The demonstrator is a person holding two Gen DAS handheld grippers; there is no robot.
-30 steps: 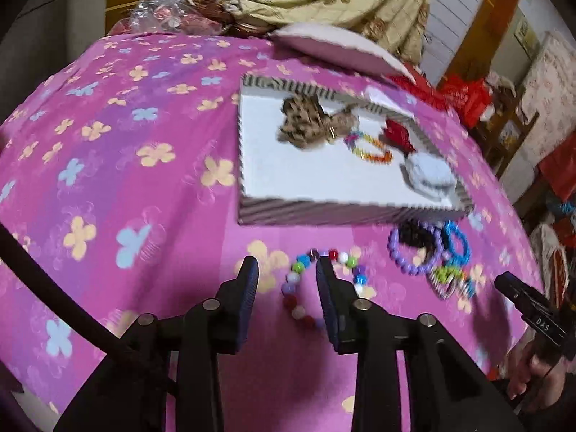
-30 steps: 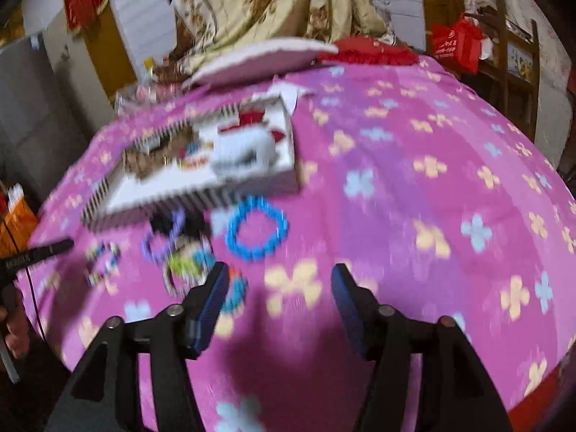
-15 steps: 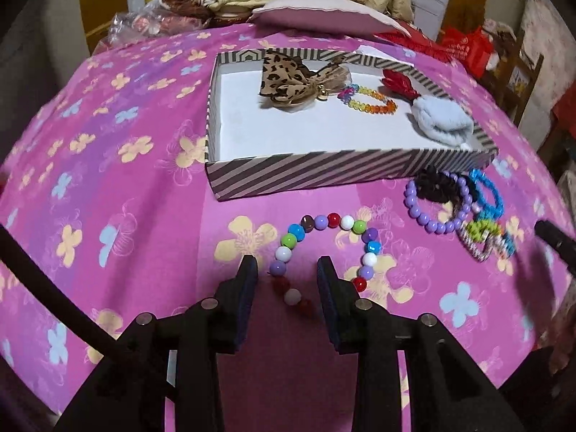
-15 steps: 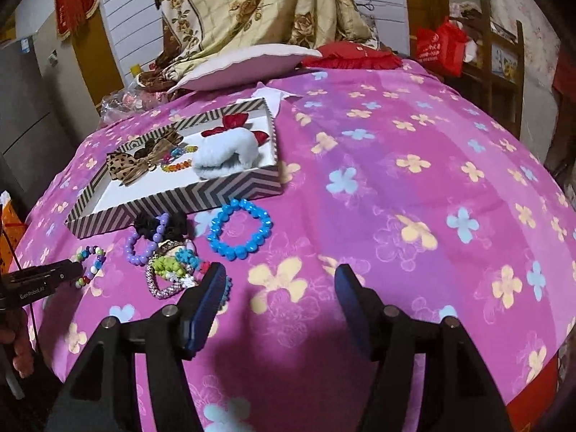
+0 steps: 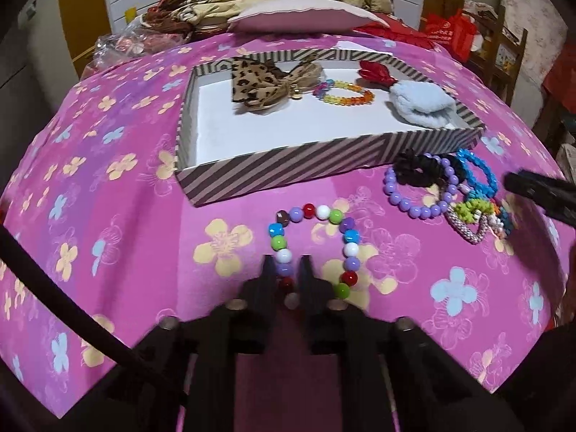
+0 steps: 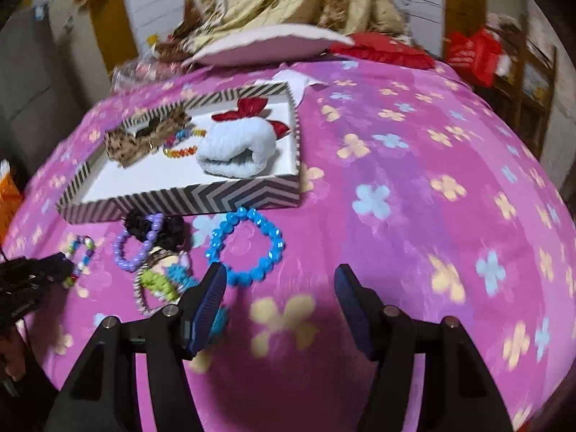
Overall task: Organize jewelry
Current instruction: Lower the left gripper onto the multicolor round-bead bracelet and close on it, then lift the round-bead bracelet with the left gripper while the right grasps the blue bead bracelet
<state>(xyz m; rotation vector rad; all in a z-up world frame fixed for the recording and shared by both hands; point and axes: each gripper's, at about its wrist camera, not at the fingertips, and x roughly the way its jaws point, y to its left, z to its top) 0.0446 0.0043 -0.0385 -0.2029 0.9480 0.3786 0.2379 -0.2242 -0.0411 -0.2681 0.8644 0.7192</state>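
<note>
A multicoloured bead bracelet [image 5: 316, 241] lies on the pink floral cloth in front of a striped box lid [image 5: 306, 167]. My left gripper [image 5: 286, 270] is shut on the near left side of this bracelet; it also shows in the right wrist view [image 6: 81, 255]. A purple bead bracelet [image 5: 419, 194], a black scrunchie [image 5: 419, 169] and a blue bead bracelet [image 6: 244, 246] lie in a pile to the right. My right gripper [image 6: 280, 280] is open and empty just in front of the blue bracelet.
The box lid [image 6: 187, 198] holds a leopard bow [image 5: 268, 81], a rainbow bracelet [image 5: 343, 91], a red bow [image 5: 374, 72] and a pale blue fluffy band [image 5: 421, 102]. A pink pillow [image 5: 298, 16] and a quilt lie behind. The cloth drops off at the near edge.
My left gripper has moved forward over the multicoloured bracelet and closed on its near left side. My right gripper has moved closer to the blue bracelet and stays open.
</note>
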